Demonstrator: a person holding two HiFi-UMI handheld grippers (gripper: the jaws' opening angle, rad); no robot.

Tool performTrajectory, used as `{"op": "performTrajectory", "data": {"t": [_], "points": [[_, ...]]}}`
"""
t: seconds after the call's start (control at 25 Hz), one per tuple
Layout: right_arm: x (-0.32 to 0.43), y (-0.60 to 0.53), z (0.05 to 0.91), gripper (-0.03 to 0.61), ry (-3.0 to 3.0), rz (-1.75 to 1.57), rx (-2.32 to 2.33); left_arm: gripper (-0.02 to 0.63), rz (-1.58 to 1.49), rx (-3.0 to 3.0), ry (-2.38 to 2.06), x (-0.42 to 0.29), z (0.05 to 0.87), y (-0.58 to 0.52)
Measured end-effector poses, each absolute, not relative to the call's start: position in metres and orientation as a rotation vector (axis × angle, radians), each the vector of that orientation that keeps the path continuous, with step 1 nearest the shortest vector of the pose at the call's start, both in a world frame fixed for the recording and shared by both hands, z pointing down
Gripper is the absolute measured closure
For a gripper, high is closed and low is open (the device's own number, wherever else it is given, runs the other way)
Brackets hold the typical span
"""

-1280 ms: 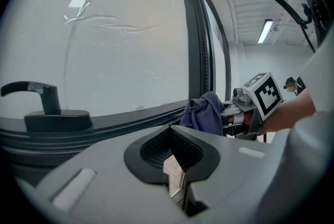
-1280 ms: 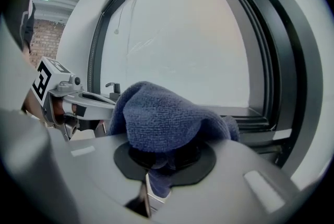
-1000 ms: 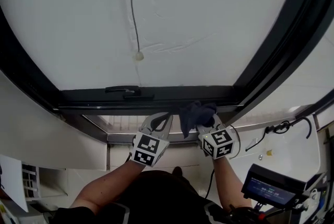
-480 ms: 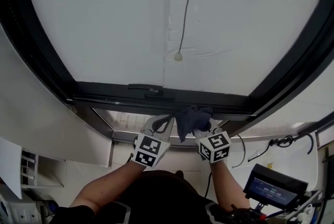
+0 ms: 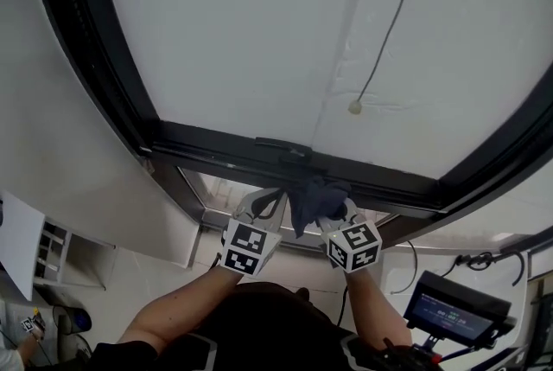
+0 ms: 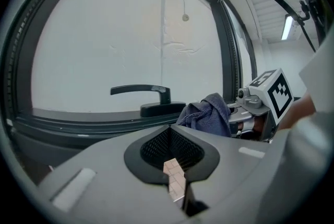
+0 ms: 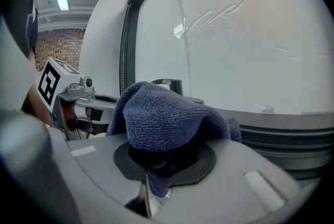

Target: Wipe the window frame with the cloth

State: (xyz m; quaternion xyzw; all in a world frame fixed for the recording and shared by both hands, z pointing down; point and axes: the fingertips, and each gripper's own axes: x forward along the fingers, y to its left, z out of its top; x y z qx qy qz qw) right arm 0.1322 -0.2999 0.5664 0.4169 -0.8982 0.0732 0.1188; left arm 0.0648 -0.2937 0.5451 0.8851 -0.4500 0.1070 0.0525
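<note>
Right gripper (image 5: 333, 214) clenched on a dark blue terry cloth (image 5: 315, 198). In the right gripper view the cloth (image 7: 162, 113) bunches up over the closed jaws, with a tail hanging between them. Left gripper (image 5: 263, 203): jaws together, nothing between them (confirmed in the left gripper view (image 6: 172, 152)).

Key relation, head view: the black bottom rail of the window frame (image 5: 225, 149) lies at 12 o'clock from both grippers. Its long axis runs roughly 9 to 3 o'clock, dipping slightly toward 4. The cloth sits at the rail's lower edge, just beside the window handle (image 5: 283, 146), which is at its 11 o'clock. Whether cloth and rail are in contact cannot be confirmed. The right gripper is the nearer one; the left waits just beside it at 9 o'clock.

Judgement: the stroke should run along the rail's axis, and the handle is the likely snag going toward 9.

Writing: none legible.
- Gripper cubes carry square markers only.
- Small screen (image 5: 449, 309) at 4 o'clock shows bluish lines too small to read.
- No brand seen.
</note>
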Motion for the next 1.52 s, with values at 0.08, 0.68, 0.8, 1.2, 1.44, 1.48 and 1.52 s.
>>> {"op": "performTrajectory", "data": {"t": [0.08,0.68,0.8,1.2,1.44,1.48,1.52], "points": [[0.120,-0.302,0.567,0.531,-2.637,0.211,1.195,0.620,0.312,2.653,-1.428,0.045,0.544,-0.298],[0.045,-0.312,0.567,0.531,-2.676,0.205,1.085,0.620,0.243,2.515,-1.621,-0.043,0.543,-0.301],[0.032,-0.314,0.567,0.531,-2.675,0.202,1.069,0.620,0.215,2.488,-1.664,-0.060,0.541,-0.301],[-0.013,-0.320,0.567,0.531,-2.687,0.217,1.040,0.620,0.170,2.423,-1.748,-0.112,0.539,-0.301],[-0.049,-0.324,0.568,0.531,-2.700,0.208,1.000,0.620,0.159,2.371,-1.790,-0.151,0.542,-0.301],[-0.056,-0.325,0.569,0.531,-2.702,0.207,0.993,0.620,0.161,2.363,-1.796,-0.158,0.544,-0.301],[-0.063,-0.325,0.571,0.531,-2.704,0.206,0.988,0.620,0.163,2.357,-1.802,-0.165,0.546,-0.301]]}}
